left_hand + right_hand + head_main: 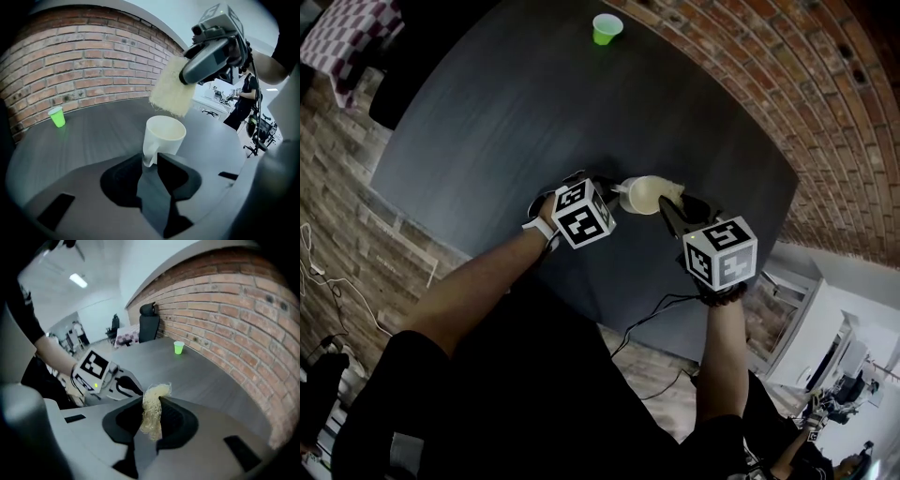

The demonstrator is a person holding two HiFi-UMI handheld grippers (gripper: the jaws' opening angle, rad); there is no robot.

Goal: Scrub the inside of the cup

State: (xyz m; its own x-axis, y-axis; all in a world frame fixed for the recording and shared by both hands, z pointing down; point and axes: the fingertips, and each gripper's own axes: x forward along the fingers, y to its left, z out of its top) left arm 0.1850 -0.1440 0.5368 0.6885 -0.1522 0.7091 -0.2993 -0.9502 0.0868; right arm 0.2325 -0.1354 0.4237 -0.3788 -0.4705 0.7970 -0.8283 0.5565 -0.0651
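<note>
- My left gripper (150,164) is clamped on the cup (165,135) by its handle, over the table (93,126).
- My right gripper (151,423) pinches the scrubber (172,91), which is just above the cup's mouth and not inside.
- I judge all the scrubbing remains.

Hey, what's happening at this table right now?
A person works two claws over a dark table. The left claw is shut on the handle of a white mug. The right claw pinches a scrub pad just above the mug's mouth, not yet inside. A green cup stands far off.
</note>
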